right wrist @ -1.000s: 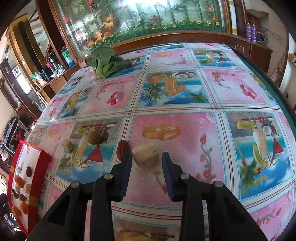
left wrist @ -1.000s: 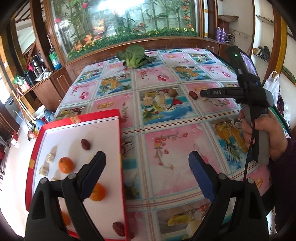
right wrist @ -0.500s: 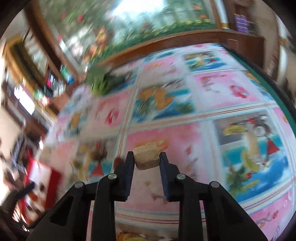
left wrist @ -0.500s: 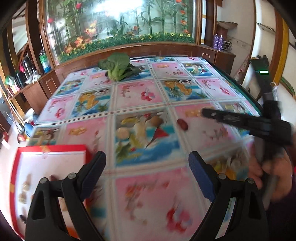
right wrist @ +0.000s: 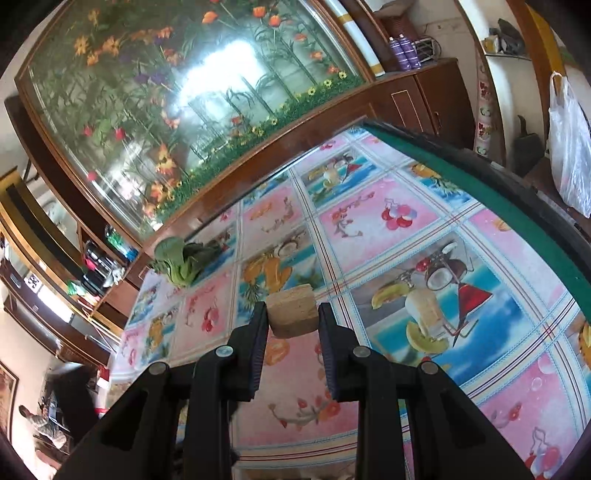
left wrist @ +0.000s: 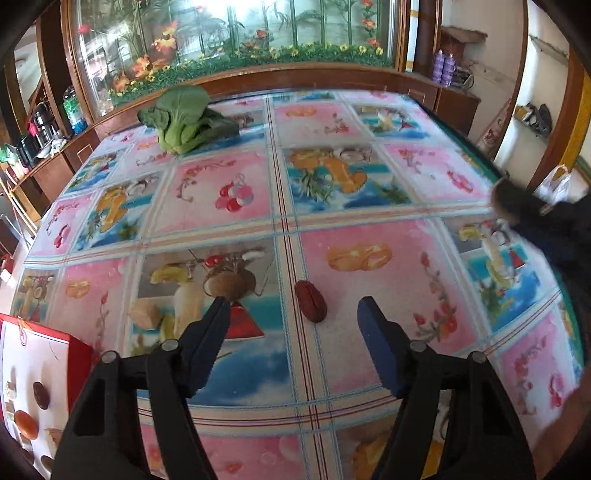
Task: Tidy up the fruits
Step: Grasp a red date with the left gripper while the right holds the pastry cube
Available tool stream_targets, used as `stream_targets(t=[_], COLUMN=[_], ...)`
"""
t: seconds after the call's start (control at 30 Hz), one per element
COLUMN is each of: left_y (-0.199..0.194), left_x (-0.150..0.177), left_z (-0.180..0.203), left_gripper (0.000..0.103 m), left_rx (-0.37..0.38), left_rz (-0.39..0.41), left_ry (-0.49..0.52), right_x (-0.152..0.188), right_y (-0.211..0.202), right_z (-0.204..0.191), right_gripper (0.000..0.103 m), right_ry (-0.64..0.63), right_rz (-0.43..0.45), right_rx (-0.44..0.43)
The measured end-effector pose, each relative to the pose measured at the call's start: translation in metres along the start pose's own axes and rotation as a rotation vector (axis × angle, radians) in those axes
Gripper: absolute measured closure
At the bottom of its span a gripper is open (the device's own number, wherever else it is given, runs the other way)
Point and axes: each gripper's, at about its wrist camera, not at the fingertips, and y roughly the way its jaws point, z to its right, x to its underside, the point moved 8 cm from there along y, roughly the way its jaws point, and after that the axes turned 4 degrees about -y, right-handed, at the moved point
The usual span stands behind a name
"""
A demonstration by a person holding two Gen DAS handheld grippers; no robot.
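My right gripper (right wrist: 291, 319) is shut on a tan, crumbly block (right wrist: 291, 309) and holds it up above the table, tilted. My left gripper (left wrist: 293, 314) is open and empty; a red date (left wrist: 311, 305) lies on the tablecloth between and just beyond its fingertips. Another tan block (left wrist: 144, 314) and a brown round fruit (left wrist: 229, 285) lie to the left of the date. The red-rimmed white tray (left wrist: 79, 345) sits at the lower left and holds dates, oranges and tan pieces. The right gripper shows only as a dark blur at the right edge of the left wrist view.
A green leafy vegetable (left wrist: 184, 120) lies at the table's far side; it also shows in the right wrist view (right wrist: 181, 260). The table has a dark green edge (right wrist: 480, 184) on the right. A wooden cabinet with a flower-painted glass panel (left wrist: 236, 33) stands behind the table.
My right gripper closed on the tan block, lifted it off the table and swung away to the right. My left gripper moved from over the tray toward the red date.
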Motion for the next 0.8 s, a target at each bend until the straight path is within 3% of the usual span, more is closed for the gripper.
stream_targets(t=[0.07, 0.27, 0.43, 0.57, 0.8], left_y=[0.008, 0.022, 0.021, 0.022, 0.014], left_x=[0.001, 0.004, 0.003, 0.0, 0.005], left_z=[0.003, 0.004, 0.003, 0.004, 0.001], left_gripper=[0.051, 0.053, 0.06, 0.082, 0.083], left_rx=[0.003, 0.021, 0.027, 0.031, 0.049], left_rz=[-0.019, -0.05, -0.023, -0.007, -0.023], left_ry=[0.006, -0.01, -0.007, 0.006, -0.011], right_x=[0.002, 0.005, 0.007, 0.009, 0.012], right_y=[0.001, 0.005, 0.006, 0.008, 0.012], right_z=[-0.002, -0.005, -0.01, -0.008, -0.007], right_gripper=[0.077, 0.077, 0.077, 0.077, 0.077], right_ry=[0.008, 0.034, 0.021, 0.024, 0.002], right_rz=[-0.013, -0.048, -0.061, -0.068, -0.076], right_rx=[-0.014, -0.055, -0.06, -0.052, -0.023])
